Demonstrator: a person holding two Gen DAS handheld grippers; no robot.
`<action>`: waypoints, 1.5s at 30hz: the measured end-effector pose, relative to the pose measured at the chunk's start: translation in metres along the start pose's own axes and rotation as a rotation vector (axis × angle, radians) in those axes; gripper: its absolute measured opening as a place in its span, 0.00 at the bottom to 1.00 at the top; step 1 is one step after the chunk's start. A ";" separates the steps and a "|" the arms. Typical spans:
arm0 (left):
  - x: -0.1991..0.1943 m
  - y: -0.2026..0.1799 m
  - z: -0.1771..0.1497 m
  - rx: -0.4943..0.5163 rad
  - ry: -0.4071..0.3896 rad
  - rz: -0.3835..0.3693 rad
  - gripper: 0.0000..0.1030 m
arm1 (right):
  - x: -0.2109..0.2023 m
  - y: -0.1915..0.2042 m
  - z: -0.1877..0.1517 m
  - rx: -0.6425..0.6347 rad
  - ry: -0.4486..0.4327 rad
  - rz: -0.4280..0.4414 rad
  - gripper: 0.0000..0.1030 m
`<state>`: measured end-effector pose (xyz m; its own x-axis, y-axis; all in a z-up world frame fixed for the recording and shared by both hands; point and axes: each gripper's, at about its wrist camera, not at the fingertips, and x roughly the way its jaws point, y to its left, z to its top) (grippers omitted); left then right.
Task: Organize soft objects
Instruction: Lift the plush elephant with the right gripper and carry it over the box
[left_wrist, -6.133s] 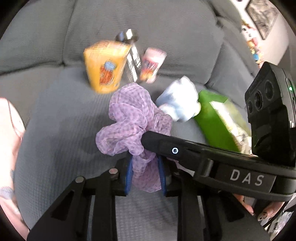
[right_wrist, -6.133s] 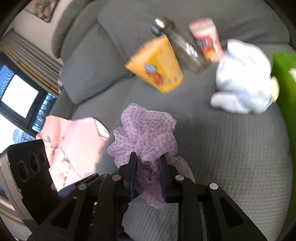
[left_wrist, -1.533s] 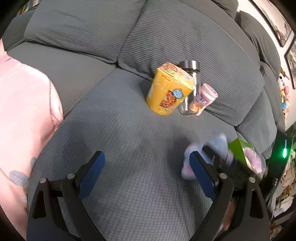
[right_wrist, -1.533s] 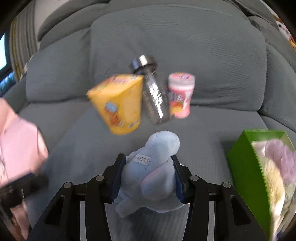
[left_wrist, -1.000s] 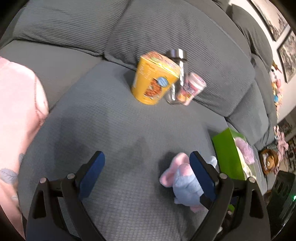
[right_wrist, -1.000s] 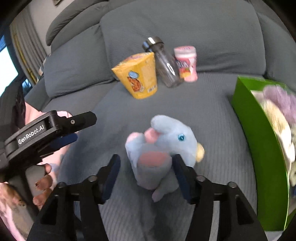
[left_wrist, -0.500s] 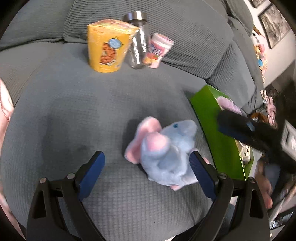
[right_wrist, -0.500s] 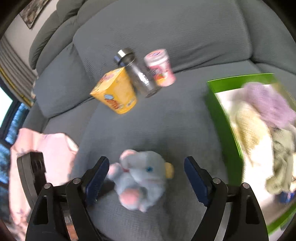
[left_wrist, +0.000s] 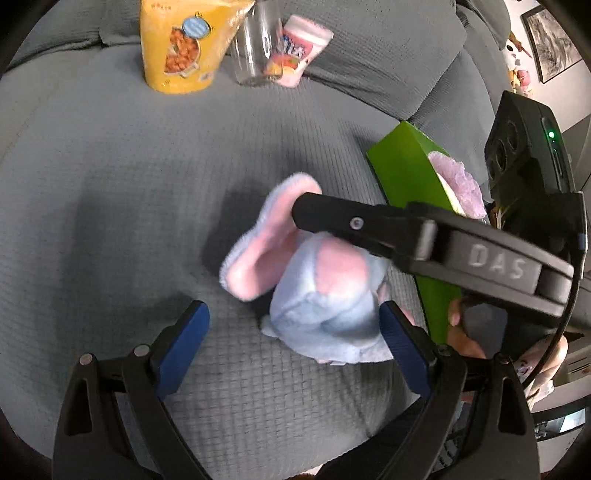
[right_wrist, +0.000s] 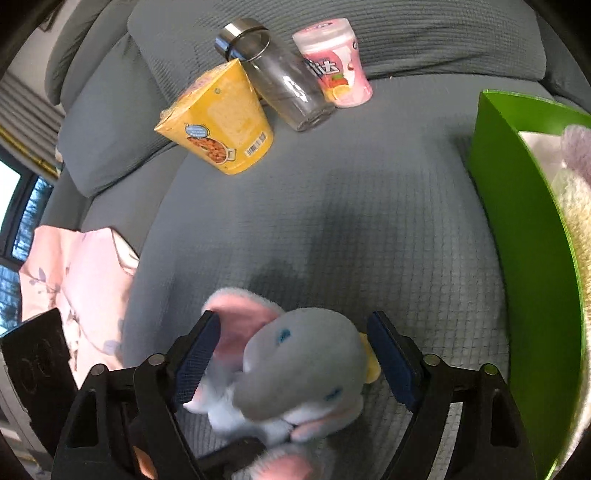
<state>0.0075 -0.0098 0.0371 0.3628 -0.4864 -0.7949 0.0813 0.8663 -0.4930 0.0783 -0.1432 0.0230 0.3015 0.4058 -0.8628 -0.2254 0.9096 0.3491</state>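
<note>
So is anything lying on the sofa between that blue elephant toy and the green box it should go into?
Nothing visible does. The elephant toy sits on bare sofa cushion, and the stretch across to the green box holds no object. The yellow cup, bottle and pink tub stand farther back, out of the way.

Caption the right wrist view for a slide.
Right gripper, jaws open, straddling a blue plush elephant on the grey sofa beside the green box.
</note>
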 end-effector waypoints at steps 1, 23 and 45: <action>0.001 -0.001 0.001 0.002 -0.003 -0.002 0.82 | 0.001 -0.002 -0.002 -0.003 0.000 -0.006 0.71; -0.036 -0.021 0.000 0.079 -0.230 -0.082 0.46 | -0.041 0.008 -0.007 0.006 -0.197 0.020 0.54; -0.055 -0.153 0.030 0.418 -0.387 -0.174 0.43 | -0.184 -0.038 -0.031 0.130 -0.601 -0.012 0.54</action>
<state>0.0028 -0.1124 0.1667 0.6167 -0.6166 -0.4895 0.4999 0.7870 -0.3616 0.0028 -0.2554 0.1566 0.7813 0.3401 -0.5234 -0.1154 0.9027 0.4144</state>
